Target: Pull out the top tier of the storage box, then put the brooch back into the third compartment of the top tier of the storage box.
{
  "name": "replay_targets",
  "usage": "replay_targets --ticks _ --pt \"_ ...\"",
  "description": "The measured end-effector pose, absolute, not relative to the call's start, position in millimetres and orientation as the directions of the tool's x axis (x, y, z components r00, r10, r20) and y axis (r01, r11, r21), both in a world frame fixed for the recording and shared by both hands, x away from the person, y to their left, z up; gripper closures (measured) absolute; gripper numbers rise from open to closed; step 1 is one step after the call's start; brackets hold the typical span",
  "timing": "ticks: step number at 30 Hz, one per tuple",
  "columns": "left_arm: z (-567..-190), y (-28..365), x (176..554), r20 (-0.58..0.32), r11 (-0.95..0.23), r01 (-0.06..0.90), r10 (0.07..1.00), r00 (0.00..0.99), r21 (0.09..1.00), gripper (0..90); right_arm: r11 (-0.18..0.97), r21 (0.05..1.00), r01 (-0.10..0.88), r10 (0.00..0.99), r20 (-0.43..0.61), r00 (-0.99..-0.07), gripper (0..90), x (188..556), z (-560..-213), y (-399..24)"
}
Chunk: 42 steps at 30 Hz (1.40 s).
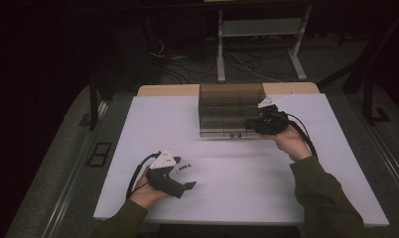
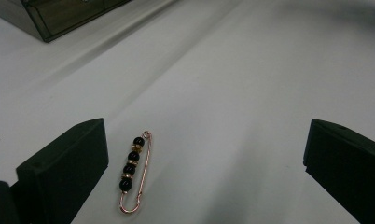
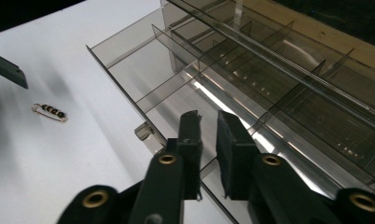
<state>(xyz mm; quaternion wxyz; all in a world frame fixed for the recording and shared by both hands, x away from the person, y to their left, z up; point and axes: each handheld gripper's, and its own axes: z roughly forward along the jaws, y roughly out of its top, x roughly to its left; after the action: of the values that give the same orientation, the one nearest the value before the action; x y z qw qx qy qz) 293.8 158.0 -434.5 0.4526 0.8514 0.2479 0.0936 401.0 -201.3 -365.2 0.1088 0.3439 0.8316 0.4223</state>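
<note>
No lettering can be read anywhere. At the far side of the white table (image 1: 306, 163) stands a smoky clear organizer box (image 1: 231, 101), one divided drawer (image 3: 143, 74) pulled out, its compartments bare. The right gripper (image 3: 209, 122) hangs over the drawer's front edge, jaws a narrow gap apart, gripping nothing. Nearer, on the left, the left gripper (image 2: 202, 154) gapes wide around a beaded safety pin (image 2: 132, 171) lying by one jaw, untouched.
</note>
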Motion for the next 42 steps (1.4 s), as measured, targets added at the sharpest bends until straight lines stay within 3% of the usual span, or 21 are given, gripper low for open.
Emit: replay_targets --ticks 15,22,42 --pt "-434 159 294 -0.072 -0.455 0.341 0.511 0.856 0.823 0.0 0.379 0.793 0.477 0.683 0.108 -0.722 39.9 386 -358 -213" --pt "-434 159 294 -0.071 -0.456 0.341 0.512 0.856 0.822 0.0 0.357 0.81 0.466 0.691 0.106 -0.715 28.8 378 -358 -221" --pt "-434 159 294 -0.067 -0.457 0.337 0.512 0.856 0.823 0.0 0.357 0.823 0.443 0.691 0.087 -0.718 25.7 349 -369 -237"
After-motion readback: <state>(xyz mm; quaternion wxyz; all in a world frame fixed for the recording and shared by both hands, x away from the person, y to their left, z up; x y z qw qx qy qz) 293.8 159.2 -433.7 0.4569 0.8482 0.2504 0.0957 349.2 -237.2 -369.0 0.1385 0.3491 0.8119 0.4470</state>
